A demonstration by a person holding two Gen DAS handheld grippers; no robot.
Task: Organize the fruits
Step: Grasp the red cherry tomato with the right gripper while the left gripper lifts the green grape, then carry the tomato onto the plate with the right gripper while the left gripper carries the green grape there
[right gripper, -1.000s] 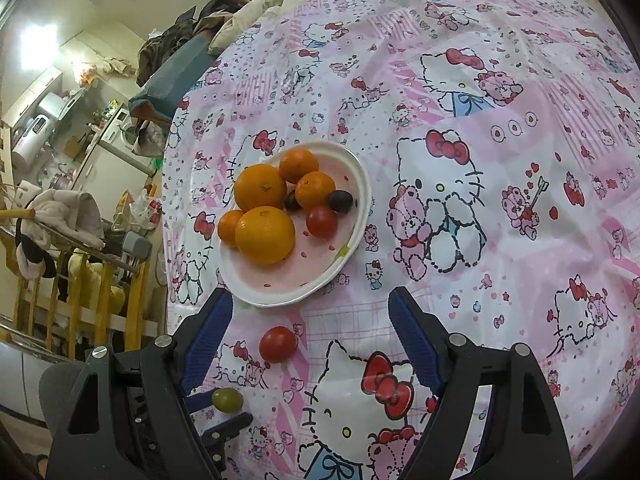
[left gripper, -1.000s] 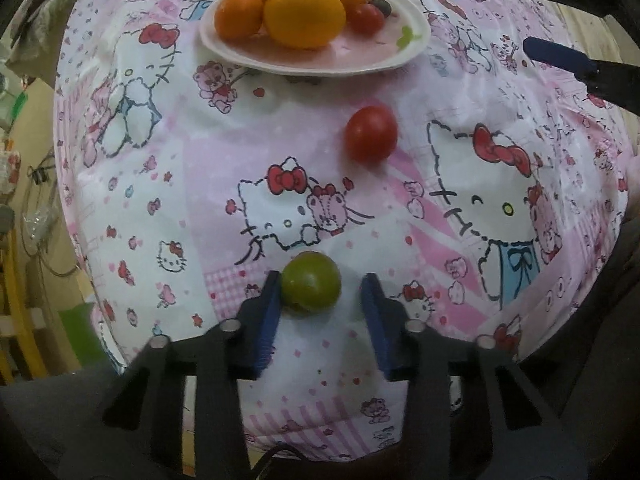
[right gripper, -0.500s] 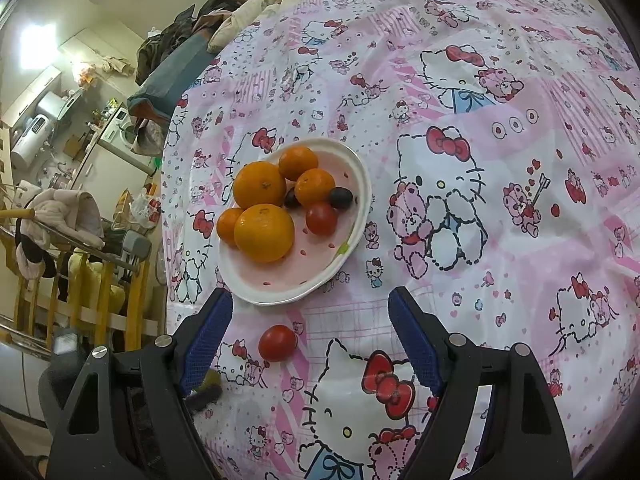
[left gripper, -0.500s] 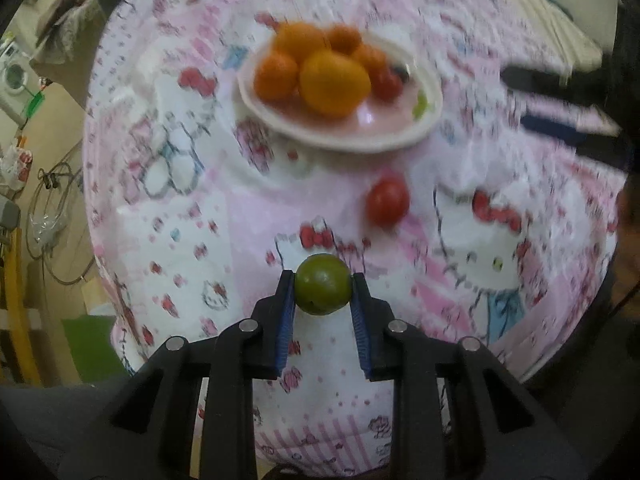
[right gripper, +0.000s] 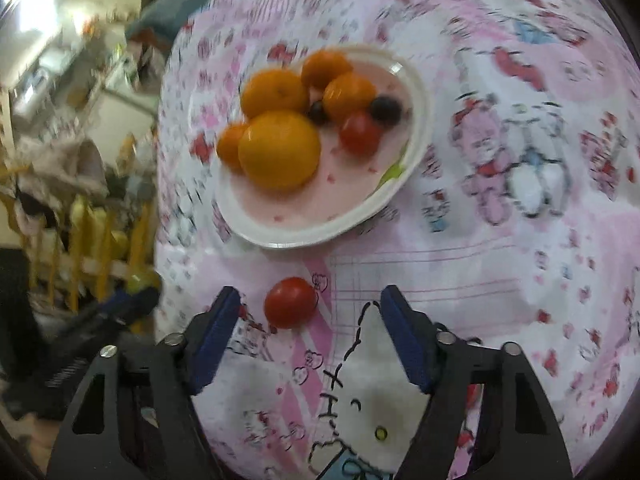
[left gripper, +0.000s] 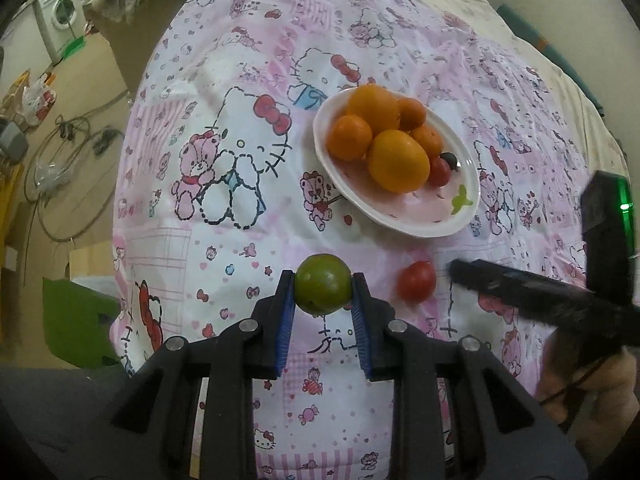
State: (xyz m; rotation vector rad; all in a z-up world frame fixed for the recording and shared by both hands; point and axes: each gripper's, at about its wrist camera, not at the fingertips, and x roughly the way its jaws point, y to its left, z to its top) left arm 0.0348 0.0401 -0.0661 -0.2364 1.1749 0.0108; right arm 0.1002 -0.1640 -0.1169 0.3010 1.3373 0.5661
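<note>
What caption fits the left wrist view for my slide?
Left tongs shut on a green fruit, plate of oranges beyond.

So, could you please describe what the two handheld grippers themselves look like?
Both the left gripper and the right gripper have matte black angular frames with cut-out openings, silver rivets at the pivots, and ribbed blue pads lining the fingers. A green light glows on the right unit's black body.
</note>
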